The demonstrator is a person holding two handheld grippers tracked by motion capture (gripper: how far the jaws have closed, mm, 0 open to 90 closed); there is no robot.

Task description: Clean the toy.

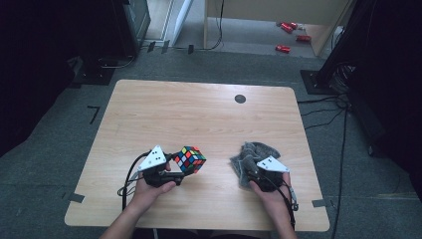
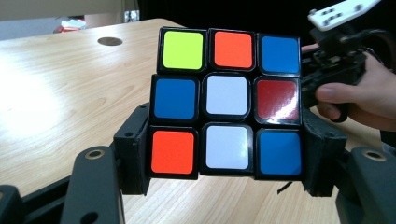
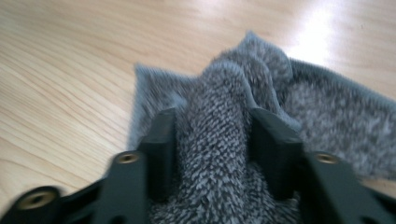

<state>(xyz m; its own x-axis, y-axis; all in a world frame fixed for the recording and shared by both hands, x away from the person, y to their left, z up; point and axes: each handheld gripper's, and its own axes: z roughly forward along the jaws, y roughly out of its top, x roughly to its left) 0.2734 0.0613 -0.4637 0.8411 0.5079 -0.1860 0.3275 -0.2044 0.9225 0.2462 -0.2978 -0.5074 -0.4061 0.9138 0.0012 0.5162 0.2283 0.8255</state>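
Closest to us, near the front edge of the table (image 1: 149, 107), we've got both hands working. Our left hand (image 1: 149, 191) holds the left gripper (image 1: 175, 168), and its jaws are clamped tight on a scrambled puzzle cube (image 1: 190, 159), one pad on each side of the bottom row. In the left gripper view the cube (image 2: 227, 102) sits upright between the jaws, held up off the wood, with a yellow-green, orange and blue top row facing us, blue-white-dark red in the middle, and orange-white-blue at the bottom.

Over toward the front right corner, our right hand (image 1: 271, 196) has the right gripper (image 1: 247, 172) nosed into a grey fuzzy cloth (image 1: 251, 159). The jaws there sit about halfway apart, with a bunched-up ridge of the cloth (image 3: 224, 140) standing between them. It fills the gap from pad to pad, but we honestly can't tell if the pads are squeezing it or just resting alongside. The rest of the cloth lies crumpled on the wood, spreading out past the jaws.

The cube and the cloth are well apart, left and right of the table's middle.

Further back, close to the far edge, there's a small dark round disc (image 1: 240, 98) on the tabletop, right of centre. Beyond the table, on the floor, a few red things (image 1: 290, 35) lie scattered.
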